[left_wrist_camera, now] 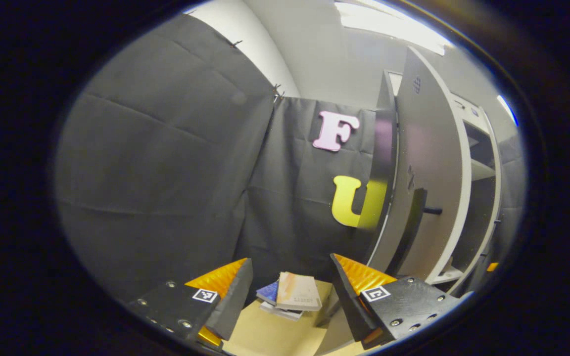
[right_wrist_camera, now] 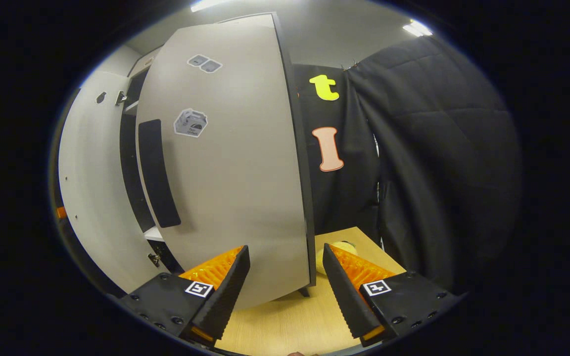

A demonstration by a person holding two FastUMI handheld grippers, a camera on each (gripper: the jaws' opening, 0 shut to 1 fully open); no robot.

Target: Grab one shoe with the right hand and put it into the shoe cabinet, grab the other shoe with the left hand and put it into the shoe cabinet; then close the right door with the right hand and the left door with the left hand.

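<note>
Cabinet (left_wrist_camera: 483, 163) is pale grey-white with dark edges, standing on the wooden worktop (right_wrist_camera: 290, 321); both doors hang open. In the left gripper view the left door (left_wrist_camera: 426, 163) is seen nearly edge-on at the right of frame, a long black handle (left_wrist_camera: 413, 217) on its face, and past it open white shelves (left_wrist_camera: 480, 170). I cannot tell whether shoes sit inside.

Right gripper view gives what the other lacks: the right door (right_wrist_camera: 230, 168) face-on and close, carrying a black vertical handle (right_wrist_camera: 159, 173) and a few small stickers (right_wrist_camera: 191, 122). Its free edge runs down between the right claw's fingers, near the right one, not touching either. Left of it, the other door panel (right_wrist_camera: 92, 198) and a dark gap into the cabinet. A yellowish round object (right_wrist_camera: 337, 246) sits on the worktop behind the door edge, partly hidden.

Left gripper view alone shows a small stack of books (left_wrist_camera: 292, 294) on the worktop, ahead of the claw.

Left claw (left_wrist_camera: 291, 291): fingers apart, nothing between them. Right claw (right_wrist_camera: 285, 279): fingers apart, gripping nothing.
</note>
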